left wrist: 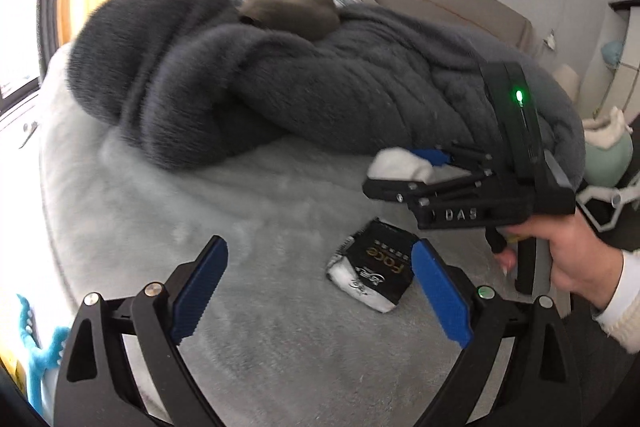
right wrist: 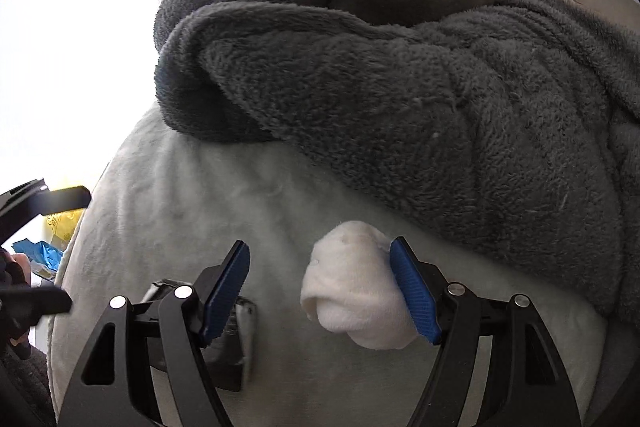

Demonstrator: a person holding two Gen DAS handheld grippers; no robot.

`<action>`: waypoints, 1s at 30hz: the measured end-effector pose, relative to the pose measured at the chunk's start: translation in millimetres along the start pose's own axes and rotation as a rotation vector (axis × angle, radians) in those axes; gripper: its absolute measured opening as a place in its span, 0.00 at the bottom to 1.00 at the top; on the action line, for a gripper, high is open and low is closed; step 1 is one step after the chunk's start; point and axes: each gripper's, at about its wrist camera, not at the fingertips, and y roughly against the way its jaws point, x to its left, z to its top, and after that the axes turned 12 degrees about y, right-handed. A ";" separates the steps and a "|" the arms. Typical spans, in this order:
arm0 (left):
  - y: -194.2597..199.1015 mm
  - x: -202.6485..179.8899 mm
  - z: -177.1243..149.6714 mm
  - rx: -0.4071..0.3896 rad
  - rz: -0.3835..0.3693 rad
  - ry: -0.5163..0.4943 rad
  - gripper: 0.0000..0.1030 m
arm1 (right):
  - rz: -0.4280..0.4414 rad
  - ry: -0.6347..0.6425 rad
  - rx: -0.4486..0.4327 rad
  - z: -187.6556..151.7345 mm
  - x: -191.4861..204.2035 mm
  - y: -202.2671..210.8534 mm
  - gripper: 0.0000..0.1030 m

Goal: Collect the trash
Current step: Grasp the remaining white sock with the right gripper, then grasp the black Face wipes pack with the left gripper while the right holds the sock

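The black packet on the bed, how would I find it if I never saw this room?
Find the big dark grey fuzzy blanket heaped on the pale grey bed cover. On the bare cover in front of it lie two small things. The black packet is the flat dark one with gold letters and white ends; its neighbour, the white wad, is soft and plain.

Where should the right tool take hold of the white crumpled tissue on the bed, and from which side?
Probably across the middle of the white tissue wad, coming from above. It lies loose on the pale bed cover, and the right tool is open with one pad beside it, so closing should pinch the soft bulk.
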 end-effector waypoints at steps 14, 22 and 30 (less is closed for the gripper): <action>-35.8 -27.5 -11.2 0.086 -0.074 -0.096 0.92 | -0.060 -0.053 0.033 -24.4 -40.1 5.4 0.36; -55.5 -35.2 -15.7 0.127 -0.047 -0.135 0.89 | -0.040 -0.088 0.007 -33.8 -58.8 17.4 0.28; -71.0 -40.0 -18.1 0.164 -0.025 -0.139 0.78 | -0.017 -0.115 -0.030 -36.1 -66.4 39.4 0.28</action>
